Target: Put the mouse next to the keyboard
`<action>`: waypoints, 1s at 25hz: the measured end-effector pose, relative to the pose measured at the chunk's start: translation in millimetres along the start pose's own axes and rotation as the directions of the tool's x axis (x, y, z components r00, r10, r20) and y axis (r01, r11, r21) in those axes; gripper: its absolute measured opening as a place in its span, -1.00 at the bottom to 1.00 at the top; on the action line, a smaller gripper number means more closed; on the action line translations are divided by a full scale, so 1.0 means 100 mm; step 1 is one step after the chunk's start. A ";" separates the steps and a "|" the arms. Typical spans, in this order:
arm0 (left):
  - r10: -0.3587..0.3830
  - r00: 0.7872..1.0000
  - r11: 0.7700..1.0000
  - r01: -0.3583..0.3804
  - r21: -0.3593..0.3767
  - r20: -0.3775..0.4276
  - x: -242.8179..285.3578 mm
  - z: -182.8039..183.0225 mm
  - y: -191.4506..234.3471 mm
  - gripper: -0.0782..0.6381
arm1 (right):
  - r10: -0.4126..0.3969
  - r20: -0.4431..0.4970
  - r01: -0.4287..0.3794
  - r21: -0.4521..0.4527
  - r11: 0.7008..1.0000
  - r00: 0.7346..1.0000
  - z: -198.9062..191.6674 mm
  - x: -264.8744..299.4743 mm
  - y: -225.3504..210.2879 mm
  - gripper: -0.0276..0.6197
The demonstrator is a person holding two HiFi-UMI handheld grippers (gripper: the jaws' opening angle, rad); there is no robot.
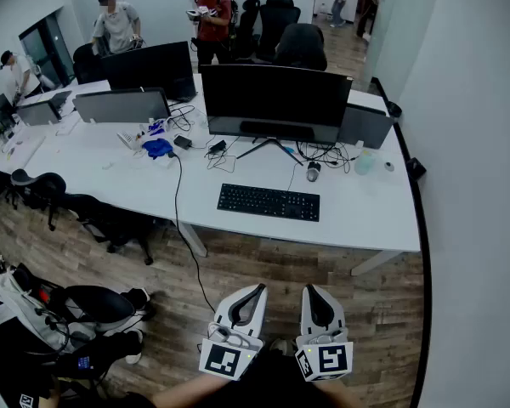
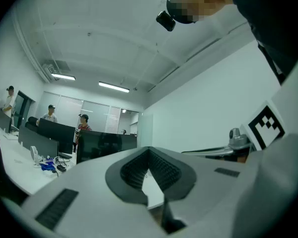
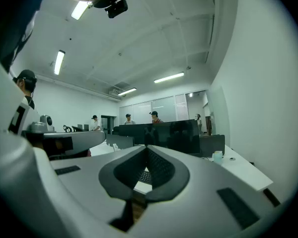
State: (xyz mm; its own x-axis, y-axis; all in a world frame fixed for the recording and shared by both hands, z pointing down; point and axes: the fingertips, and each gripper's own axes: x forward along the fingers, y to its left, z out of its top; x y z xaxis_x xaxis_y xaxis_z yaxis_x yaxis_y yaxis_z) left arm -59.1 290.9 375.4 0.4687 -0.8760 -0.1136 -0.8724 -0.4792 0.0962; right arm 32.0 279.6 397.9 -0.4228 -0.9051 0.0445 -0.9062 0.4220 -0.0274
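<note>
Office space with a wood-plank floor [image 1: 263, 270] and a long white table [image 1: 365, 215] running across the head view. On the table a wide dark monitor [image 1: 274, 102] faces you, and a black keyboard [image 1: 269, 202] lies in front of it, near the table's front edge. The mouse [image 1: 313, 171], small and dark, sits behind the keyboard's right end, close to the monitor's stand and among loose cables [image 1: 327, 155]; it is near the keyboard but not beside it. More screens stand along the table's left part, dark chairs [image 1: 47, 189] crowd its left side, and several people [image 1: 115, 24] stand at the far end of the room. You hold both grippers low over the floor, close to your body and well apart from the table, side by side with their tips towards it. Your left gripper [image 1: 257, 290] has its jaws pressed together at the tips with nothing between them, as the left gripper view confirms. Your right gripper [image 1: 311, 289] is likewise fully closed and empty, its ribbed pads meeting at the tip in the right gripper view.
</note>
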 end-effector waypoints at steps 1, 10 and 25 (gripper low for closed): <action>-0.002 1.000 1.000 0.002 -0.001 0.003 0.01 0.00 -0.01 -0.77 | -0.001 0.005 0.001 0.000 1.000 1.000 0.00 -0.01 -0.02 -0.86; 0.064 0.998 0.995 -0.066 0.071 0.027 0.17 -0.05 -0.06 -0.77 | -0.030 0.059 0.026 0.060 0.998 0.998 0.04 -0.20 -0.61 -0.86; 0.133 0.991 0.989 -0.130 0.070 -0.034 0.62 -0.39 -0.08 -0.77 | -0.025 -0.014 0.026 0.072 0.997 1.000 -0.29 -0.03 -1.32 -0.86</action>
State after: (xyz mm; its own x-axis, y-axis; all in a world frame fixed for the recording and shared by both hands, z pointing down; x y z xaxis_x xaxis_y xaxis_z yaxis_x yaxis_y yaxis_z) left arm -17.7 238.2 406.2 0.3532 -0.9332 -0.0665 -0.9335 -0.3562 0.0405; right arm 152.7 228.4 430.7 -0.4001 -0.9146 0.0591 -0.9141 0.3935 -0.0982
